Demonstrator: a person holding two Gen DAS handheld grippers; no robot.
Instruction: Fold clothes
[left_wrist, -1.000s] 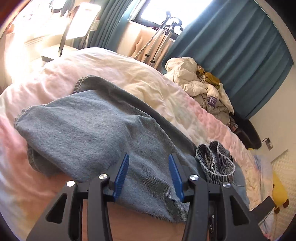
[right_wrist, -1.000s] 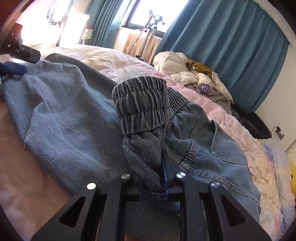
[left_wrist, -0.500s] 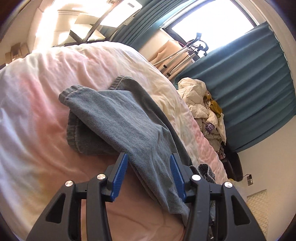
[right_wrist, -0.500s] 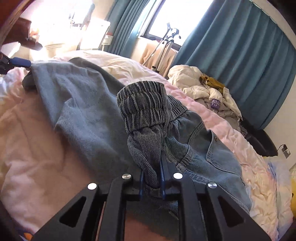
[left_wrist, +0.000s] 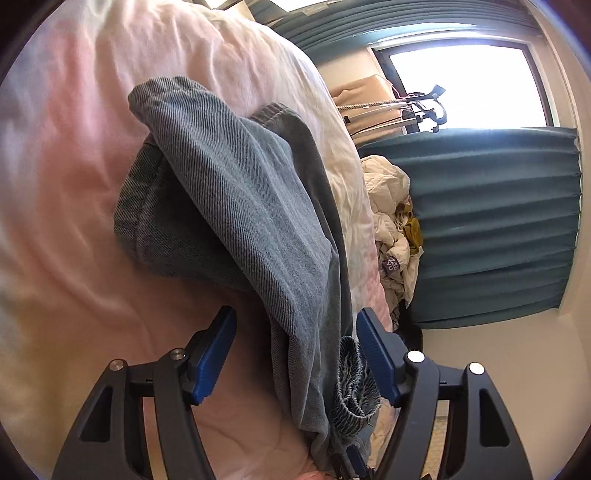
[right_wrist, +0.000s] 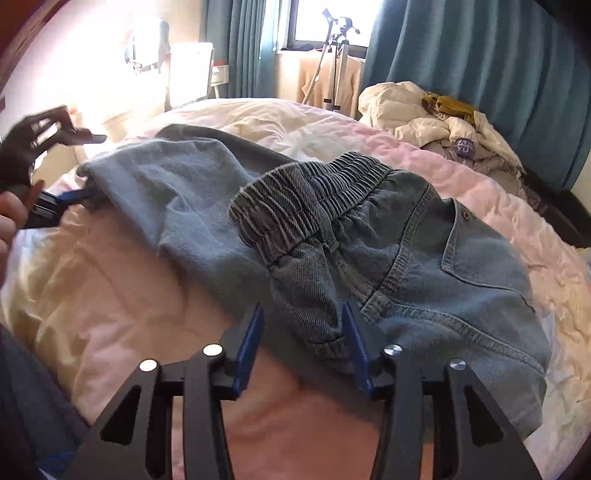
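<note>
Straddling the near edge of the jeans (right_wrist: 369, 258), the right hand-held gripper (right_wrist: 303, 347) has its blue pads spread apart with denim bunched between them but not pinched, so it reads as released. The left hand-held gripper (left_wrist: 295, 354) is likewise spread wide, a hanging fold of the leg passing through the gap and touching neither pad. The jeans lie on the bed (right_wrist: 147, 332), folded over themselves on the pale pink duvet. Judging by the thick twill and double-stitched seams, they will handle as fairly heavy, limp cloth with some body: not slippery, not fragile, prone to sag if lifted by one point. The elastic waistband (right_wrist: 310, 192) and the leg hems (left_wrist: 162, 88) look like the firmest places to take hold, one for each gripper. Only the right wrist view shows the waistband standing in a ruffled ridge, the back pocket (right_wrist: 476, 254), and the left gripper's blue tip at the far leg end. Only the left wrist view shows the layered leg ends lying askew and uneven. Beyond the bed, both views show a heap of pale clothes (right_wrist: 424, 110) against teal curtains (right_wrist: 480, 74).
</note>
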